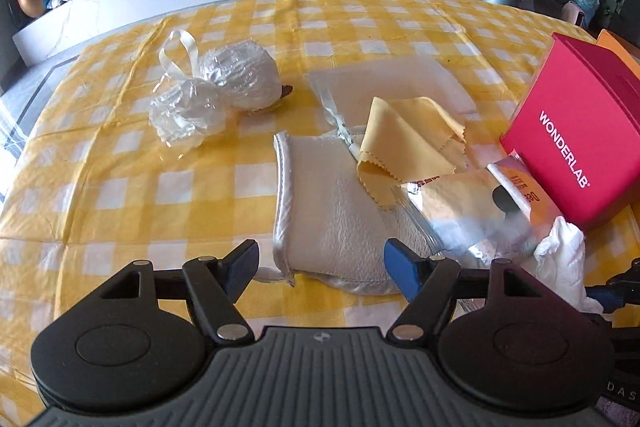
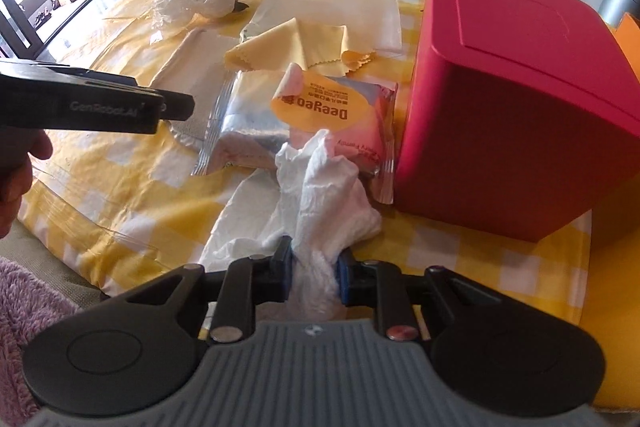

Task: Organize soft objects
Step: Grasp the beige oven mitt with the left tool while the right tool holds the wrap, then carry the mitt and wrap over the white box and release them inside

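Left gripper [image 1: 320, 265]: jaws spread wide, nothing between the pads; poised over the near edge of the white textured pouch [image 1: 332, 211].
Right gripper [image 2: 313, 273]: pinched tight on a crumpled white tissue [image 2: 320, 195], which trails onto the cloth.
Foil wipes packet [image 2: 296, 123]: flat, just beyond the tissue, against the red WONDERLAB box [image 2: 516, 87].
Yellow cleaning cloth [image 1: 404, 143]: folded, draped over the pouch's far end.
Plastic-wrapped white bundle [image 1: 224, 83]: well apart, far left.
Surface: yellow checked tablecloth [image 1: 132, 183].

Bright daylight, fisheye-warped edges, slight blur
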A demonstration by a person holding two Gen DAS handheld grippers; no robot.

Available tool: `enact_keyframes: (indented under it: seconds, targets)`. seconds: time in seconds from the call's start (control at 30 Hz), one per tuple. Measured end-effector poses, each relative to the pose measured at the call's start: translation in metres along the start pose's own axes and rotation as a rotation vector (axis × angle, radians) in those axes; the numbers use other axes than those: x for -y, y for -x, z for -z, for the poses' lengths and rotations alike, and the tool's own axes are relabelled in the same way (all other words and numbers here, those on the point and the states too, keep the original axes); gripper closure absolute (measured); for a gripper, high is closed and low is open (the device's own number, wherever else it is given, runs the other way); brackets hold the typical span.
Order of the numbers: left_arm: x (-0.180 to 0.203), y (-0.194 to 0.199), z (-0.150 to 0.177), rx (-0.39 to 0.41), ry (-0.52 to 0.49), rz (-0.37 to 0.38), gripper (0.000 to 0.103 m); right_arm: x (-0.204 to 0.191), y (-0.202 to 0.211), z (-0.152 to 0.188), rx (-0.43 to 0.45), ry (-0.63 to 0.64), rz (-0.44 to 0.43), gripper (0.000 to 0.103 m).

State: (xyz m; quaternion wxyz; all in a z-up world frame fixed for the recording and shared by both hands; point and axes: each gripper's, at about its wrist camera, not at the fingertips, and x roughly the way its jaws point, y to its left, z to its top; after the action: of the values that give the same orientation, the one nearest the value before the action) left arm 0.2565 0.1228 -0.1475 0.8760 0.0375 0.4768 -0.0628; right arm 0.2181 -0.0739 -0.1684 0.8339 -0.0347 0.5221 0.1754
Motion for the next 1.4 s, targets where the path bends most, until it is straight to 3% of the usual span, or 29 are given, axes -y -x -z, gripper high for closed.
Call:
enact_keyframes:
  seconds: [0.1,0.2,0.37,0.57,0.9,1.1,1.2,1.4]
  targets:
    - [0.008,-0.008,0.003,-0.026,-0.012,0.003,0.020,-0.003,-0.002,-0.001,-0.001,0.009,0.014,0.082]
    - [0.013,-0.013,0.004,-0.024,-0.027,-0.001,0.029,-0.003,-0.001,0.001,0.006,0.008,0.015,0.081]
    - [0.020,-0.010,0.007,-0.006,-0.044,0.046,0.066,-0.002,-0.001,0.003,0.012,0.002,0.011,0.081]
    - [0.033,-0.007,0.010,0.016,-0.098,0.039,0.083,-0.003,0.003,0.008,0.022,0.005,0.011,0.081]
    - [0.023,0.045,0.011,0.103,-0.025,0.029,0.085,0.003,0.028,0.014,0.056,-0.017,-0.023,0.083]
    - [0.023,0.077,0.022,0.081,0.000,-0.034,0.086,0.011,0.054,0.024,0.090,-0.053,-0.026,0.083]
    - [0.029,0.092,0.031,0.093,-0.033,-0.106,0.086,0.015,0.066,0.030,0.111,-0.069,-0.025,0.083]
    - [0.029,0.123,0.045,0.112,0.040,-0.125,0.086,0.024,0.092,0.042,0.158,-0.103,-0.024,0.083]
